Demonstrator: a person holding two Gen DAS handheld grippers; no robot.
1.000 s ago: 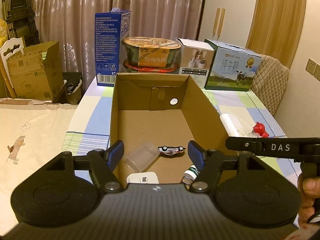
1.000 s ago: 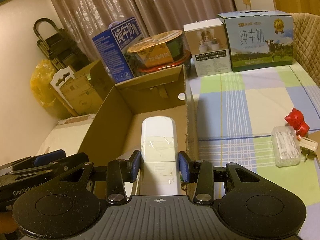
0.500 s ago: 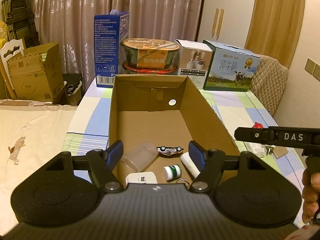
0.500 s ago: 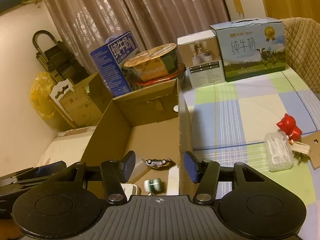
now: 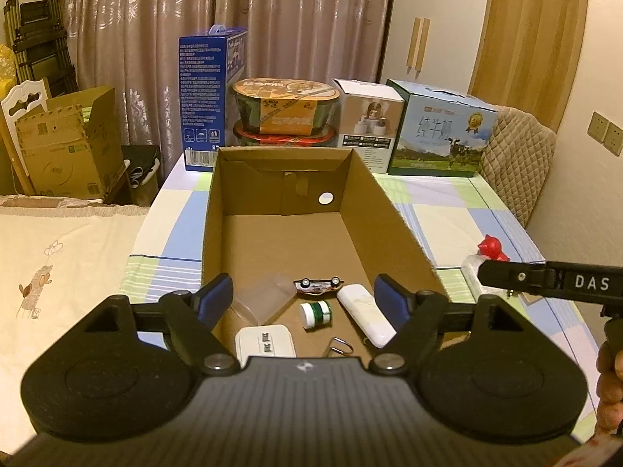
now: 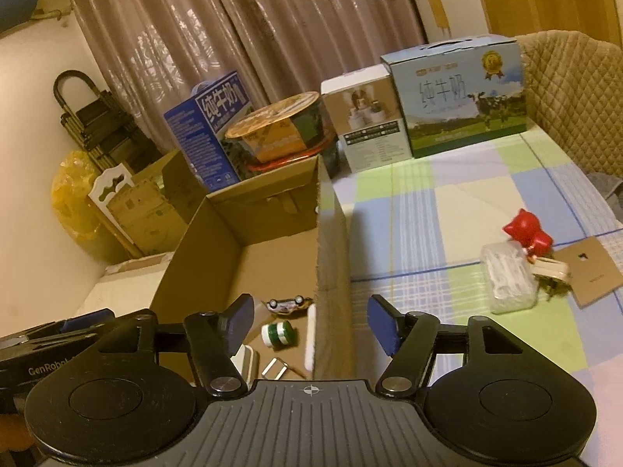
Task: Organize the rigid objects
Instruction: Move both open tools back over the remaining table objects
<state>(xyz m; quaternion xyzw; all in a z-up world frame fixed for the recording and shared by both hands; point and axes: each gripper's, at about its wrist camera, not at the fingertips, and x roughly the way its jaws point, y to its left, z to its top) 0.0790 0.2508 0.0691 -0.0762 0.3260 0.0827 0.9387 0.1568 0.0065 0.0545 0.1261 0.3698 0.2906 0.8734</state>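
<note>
Right wrist view: right tool [image 6: 309, 323] opening, apparently empty, straddling cardboard box [image 6: 331, 257] wall

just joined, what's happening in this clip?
A person with a handheld gripper in each hand is sorting small items into a cardboard box. The toy car, green-and-white jar and white remote already lie inside. Both the left gripper and right gripper are empty, jaws opening. A red figurine and clear plastic case wait on the tablecloth.
</note>
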